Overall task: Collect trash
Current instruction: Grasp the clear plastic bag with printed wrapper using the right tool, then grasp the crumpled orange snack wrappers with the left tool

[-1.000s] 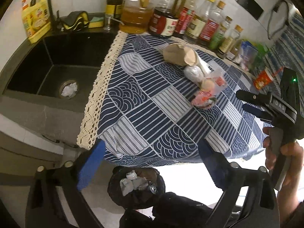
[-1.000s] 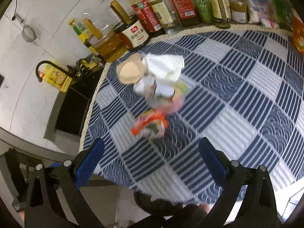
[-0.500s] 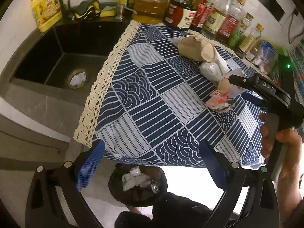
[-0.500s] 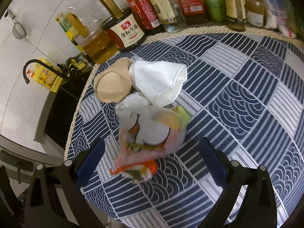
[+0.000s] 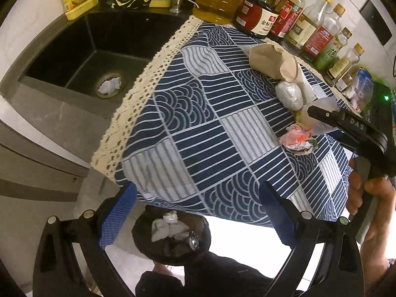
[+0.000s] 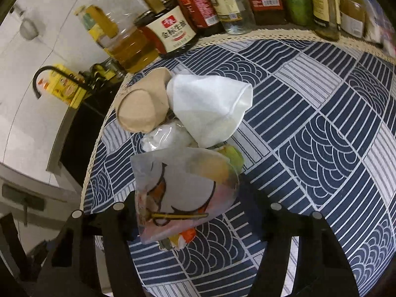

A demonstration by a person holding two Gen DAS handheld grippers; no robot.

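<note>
A pile of trash lies on the blue patterned tablecloth (image 5: 198,128): a brown paper cup (image 6: 141,109), a white paper cup (image 6: 210,106), a clear wad (image 6: 168,136), a translucent printed wrapper (image 6: 185,193) and a crumpled red-orange wrapper (image 5: 297,138). My right gripper (image 6: 190,212) is open with its fingers on either side of the printed wrapper, which fills the gap between them. In the left wrist view it (image 5: 319,121) reaches into the pile. My left gripper (image 5: 195,212) is open and empty, off the table's front edge above a black bin (image 5: 170,235) holding white scraps.
A row of sauce and oil bottles (image 5: 262,17) lines the back of the table. A black sink (image 5: 81,49) with a white wad in its drain sits to the left. Snack packets (image 5: 363,91) stand at the far right.
My right gripper has moved forward into the pile until the printed wrapper sits between its fingers. My left gripper has drifted slightly closer to the table.
</note>
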